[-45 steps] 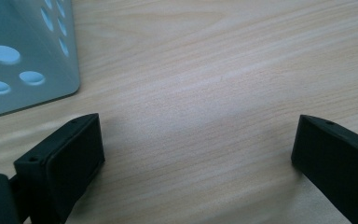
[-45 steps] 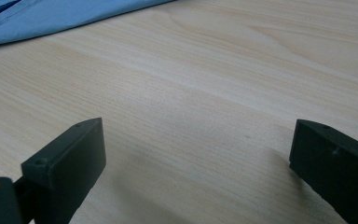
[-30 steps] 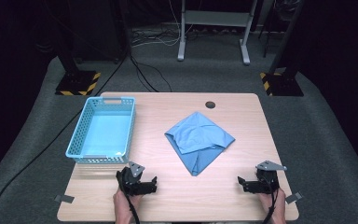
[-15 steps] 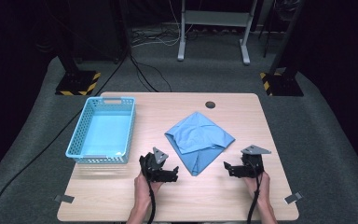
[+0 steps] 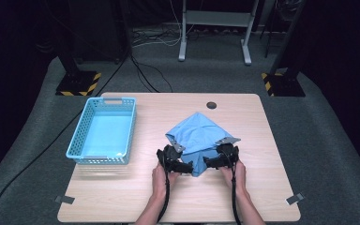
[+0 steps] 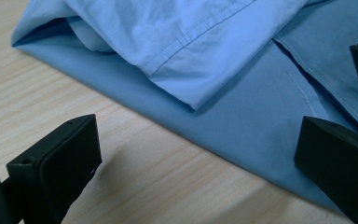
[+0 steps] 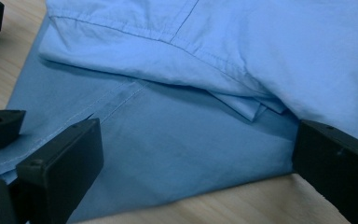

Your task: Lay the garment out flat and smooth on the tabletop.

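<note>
The folded light-blue cotton cloth (image 5: 197,140) lies mid-table on the pale wooden table (image 5: 262,187), right of the blue plastic basket (image 5: 104,131). Left gripper (image 5: 187,166) and right gripper (image 5: 207,163), both spread wide and empty, flank its near corner (layers overlap there); pinching one layer alone would likely unfold it.

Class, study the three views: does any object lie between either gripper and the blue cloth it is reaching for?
Nothing visible does. The left gripper and right gripper, both open, already sit at the near corner of the blue cloth; bare table lies around them.
</note>
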The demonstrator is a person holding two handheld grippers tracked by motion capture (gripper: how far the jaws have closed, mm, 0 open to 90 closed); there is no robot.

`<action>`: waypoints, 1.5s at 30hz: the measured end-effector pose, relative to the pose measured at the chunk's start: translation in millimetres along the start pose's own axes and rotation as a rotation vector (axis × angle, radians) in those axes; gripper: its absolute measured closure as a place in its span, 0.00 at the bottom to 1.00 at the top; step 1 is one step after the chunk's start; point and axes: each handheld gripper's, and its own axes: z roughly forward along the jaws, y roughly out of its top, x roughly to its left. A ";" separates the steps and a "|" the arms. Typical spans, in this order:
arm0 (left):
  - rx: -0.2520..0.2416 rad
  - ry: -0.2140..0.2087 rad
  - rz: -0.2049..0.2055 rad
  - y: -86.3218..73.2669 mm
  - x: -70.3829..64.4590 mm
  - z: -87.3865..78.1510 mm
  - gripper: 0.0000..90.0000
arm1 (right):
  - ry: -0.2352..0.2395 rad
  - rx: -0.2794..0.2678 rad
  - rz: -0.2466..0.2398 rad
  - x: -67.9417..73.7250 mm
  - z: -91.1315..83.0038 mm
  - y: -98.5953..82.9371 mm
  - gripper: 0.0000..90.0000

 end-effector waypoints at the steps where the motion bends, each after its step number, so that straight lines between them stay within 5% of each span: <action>1: 0.002 0.005 0.007 0.4 -2.0 1.4 0.00 | -0.007 0.002 -0.007 1.6 2.3 -0.2 0.01; 7: 0.007 0.021 0.024 2.5 -5.0 1.2 0.00 | -0.034 0.014 -0.051 10.6 10.1 -0.7 0.00; 17: -0.015 -0.005 0.007 -11.9 -8.4 -8.2 0.01 | -0.045 0.042 -0.045 19.3 3.4 -5.6 0.01; 45: -0.023 -0.073 0.034 -83.3 -49.4 -75.0 0.02 | -0.012 0.030 -0.080 82.9 -57.7 -77.0 0.02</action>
